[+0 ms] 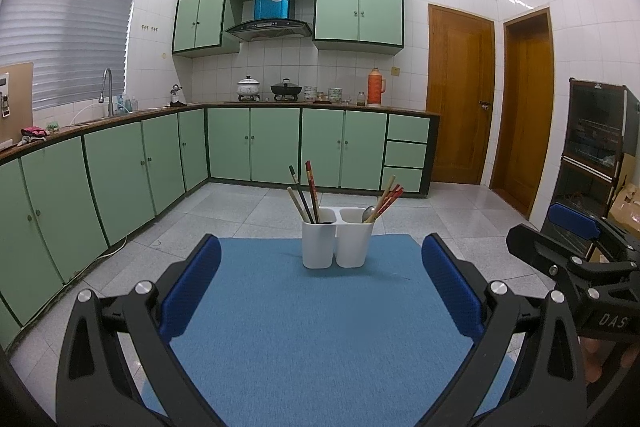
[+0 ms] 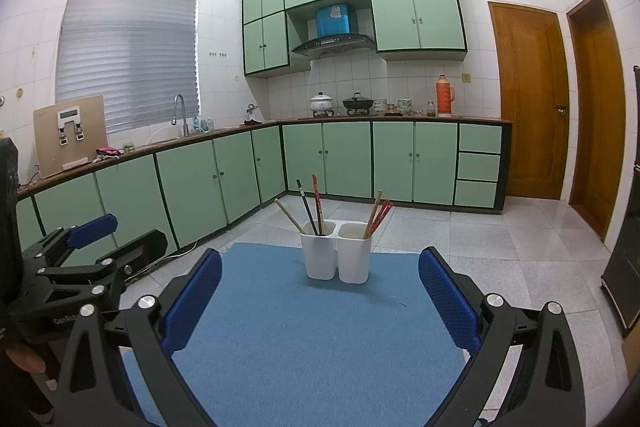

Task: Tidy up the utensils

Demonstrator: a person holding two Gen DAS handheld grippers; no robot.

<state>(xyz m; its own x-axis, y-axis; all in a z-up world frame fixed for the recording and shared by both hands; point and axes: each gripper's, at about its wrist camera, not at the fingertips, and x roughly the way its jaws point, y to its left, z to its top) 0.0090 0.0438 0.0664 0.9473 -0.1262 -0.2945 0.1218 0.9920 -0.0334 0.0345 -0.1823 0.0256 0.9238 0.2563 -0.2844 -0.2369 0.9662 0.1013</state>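
A white two-compartment holder stands at the far end of a blue mat. Its left cup holds several chopsticks, dark, red and pale. Its right cup holds red and wooden chopsticks and a metal spoon. My left gripper is open over the near mat, empty. My right gripper is open too, also empty. Each gripper shows at the edge of the other's view: the right gripper and the left gripper.
Green kitchen cabinets run along the left and back walls, with a sink, pots and an orange thermos on the counter. Two wooden doors stand at the right. A dark rack is near the mat's right side. Tiled floor surrounds the mat.
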